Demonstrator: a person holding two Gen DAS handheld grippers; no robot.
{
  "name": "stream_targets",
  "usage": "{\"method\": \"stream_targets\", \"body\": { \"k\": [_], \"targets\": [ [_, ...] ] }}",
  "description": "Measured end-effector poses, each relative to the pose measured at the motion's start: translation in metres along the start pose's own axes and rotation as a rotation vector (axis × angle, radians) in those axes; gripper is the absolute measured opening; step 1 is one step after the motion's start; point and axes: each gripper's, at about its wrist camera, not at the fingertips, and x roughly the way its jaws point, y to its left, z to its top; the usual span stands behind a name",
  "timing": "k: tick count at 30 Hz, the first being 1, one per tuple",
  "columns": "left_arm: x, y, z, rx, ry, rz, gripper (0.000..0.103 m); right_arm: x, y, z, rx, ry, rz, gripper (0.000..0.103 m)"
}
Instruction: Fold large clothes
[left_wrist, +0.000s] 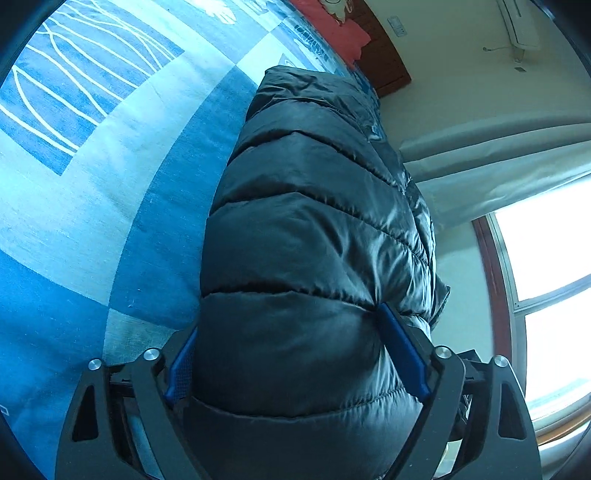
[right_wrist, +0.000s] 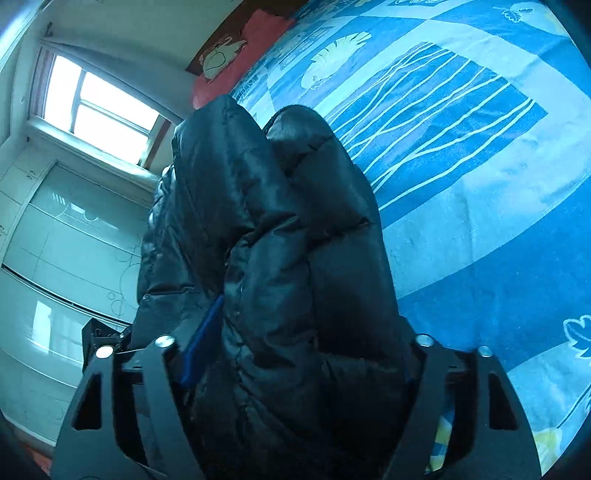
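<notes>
Above the bed (left_wrist: 74, 206), a black quilted puffer jacket (left_wrist: 314, 229) is held up between the two tools, each gripping a thick bunch of it. In the left wrist view the jacket fills the middle of the frame, its stitched panels running away from the camera toward the headboard end, and its far part lies against the blue patterned bedsheet (right_wrist: 480, 155). The left tool (left_wrist: 295, 354) is clamped on the jacket: a padded section bulges between its two blue pads (left_wrist: 404, 350), which press into the fabric on either side. In the right wrist view the jacket (right_wrist: 280, 251) is doubled into two rounded lobes that rise from the tool and stand in front of the sheet. The right tool (right_wrist: 295, 354) is likewise closed on the jacket, with one blue pad (right_wrist: 203, 347) showing at the left and the other side buried under fabric.

The sheet carries white leaf shapes and wavy white lines on blue and pale squares. A red pillow (right_wrist: 236, 48) with a white figure on it lies at the head of the bed, against a dark wooden headboard (left_wrist: 384, 62). Beyond the bed are a bright window (right_wrist: 99, 103) with a brown frame, a pale curtain (left_wrist: 498, 162), a white wardrobe (right_wrist: 55, 251) with glossy doors, and a wall air conditioner (left_wrist: 517, 26).
</notes>
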Motion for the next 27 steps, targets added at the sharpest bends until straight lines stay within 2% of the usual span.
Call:
{"method": "stream_targets", "body": {
  "k": [4,9,15,19,27],
  "targets": [
    [-0.007,-0.007,-0.006,0.026,-0.017,0.012,0.078,-0.006,0.001,-0.007,-0.013,-0.033,0.038,0.052],
    [-0.017,-0.019,-0.010,0.091,-0.039,0.038,0.077,-0.016,0.003,-0.016,-0.012,-0.074,0.087,0.043],
    [-0.037,-0.028,-0.004,0.141,-0.077,0.076,0.077,-0.013,0.026,-0.026,-0.038,-0.092,0.130,0.039],
    [-0.057,-0.026,0.004,0.151,-0.113,0.096,0.077,0.003,0.046,-0.027,-0.045,-0.079,0.173,0.039],
    [-0.089,-0.005,0.054,0.162,-0.161,0.153,0.077,0.056,0.090,-0.026,-0.014,-0.036,0.256,0.039]
  ]
}}
